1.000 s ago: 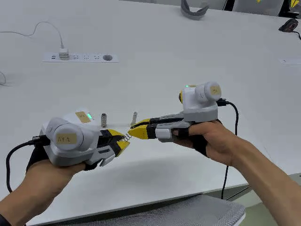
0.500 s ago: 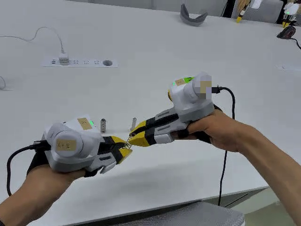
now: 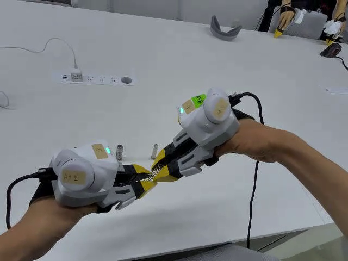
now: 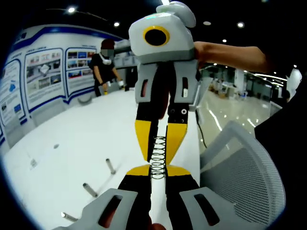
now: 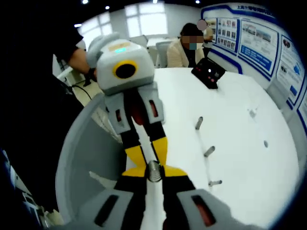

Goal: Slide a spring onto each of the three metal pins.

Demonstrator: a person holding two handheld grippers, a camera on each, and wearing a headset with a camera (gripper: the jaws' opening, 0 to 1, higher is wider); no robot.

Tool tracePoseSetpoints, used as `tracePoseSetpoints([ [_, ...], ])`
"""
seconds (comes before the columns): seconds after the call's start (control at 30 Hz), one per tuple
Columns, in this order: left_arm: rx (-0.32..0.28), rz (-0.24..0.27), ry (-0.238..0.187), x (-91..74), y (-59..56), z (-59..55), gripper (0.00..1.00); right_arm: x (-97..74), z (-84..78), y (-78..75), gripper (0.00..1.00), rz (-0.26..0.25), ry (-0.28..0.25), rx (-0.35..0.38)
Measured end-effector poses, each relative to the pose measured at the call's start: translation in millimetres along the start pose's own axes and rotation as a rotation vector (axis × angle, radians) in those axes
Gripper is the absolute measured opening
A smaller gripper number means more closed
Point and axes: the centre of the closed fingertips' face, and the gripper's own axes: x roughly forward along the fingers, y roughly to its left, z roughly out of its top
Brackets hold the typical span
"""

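Note:
A small coil spring [image 3: 155, 173] hangs in the air between the two grippers' yellow tips. My left gripper [image 3: 145, 182], low on the left, is shut on the spring's near end [image 4: 157, 167]. From the upper right my right gripper [image 3: 163, 166] slopes down, and its yellow fingers [image 4: 144, 139] clamp the same spring, seen end-on [image 5: 153, 171]. Behind the tips, two metal pins stand on the white table [image 3: 179, 70]: one wrapped by a spring [image 3: 119, 152], one bare [image 3: 155, 150]. All three pins show as a row [image 4: 89, 189] [image 5: 209, 151].
A white power strip [image 3: 95, 79] with a plugged cable lies at the back left. A grey curved object [image 3: 225, 30] rests at the far side. The right gripper's black cable [image 3: 253, 179] drops over the table's front edge. A mesh chair [image 4: 244, 167] sits below.
My right gripper has tipped nose-down and moved left, so its tips now meet the left gripper's tips on the spring. The left gripper has hardly moved.

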Motion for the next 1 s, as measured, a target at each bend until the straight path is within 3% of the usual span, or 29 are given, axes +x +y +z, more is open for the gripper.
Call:
tracePoseSetpoints([
  [0.03,0.024,-0.001,0.012,0.4,0.2,-2.0,0.09,0.4,-0.3,-0.4,0.13,0.002,0.005,-0.004],
  [0.37,0.009,0.012,-0.022,-2.4,4.1,-4.7,0.10,2.2,-2.5,-3.6,0.12,0.004,-0.005,-0.005],
  [0.57,-0.014,0.035,-0.042,-3.9,11.8,-6.3,0.11,2.4,-3.7,-10.4,0.13,-0.009,-0.055,0.031],
  [0.8,-0.038,0.073,-0.005,-10.9,21.3,-21.8,0.16,-5.4,-8.6,-17.9,0.13,-0.033,-0.090,0.059],
  [1.0,-0.084,0.119,0.002,-21.1,28.5,-31.8,0.22,-10.5,-28.5,-27.9,0.13,-0.075,-0.084,0.100],
])
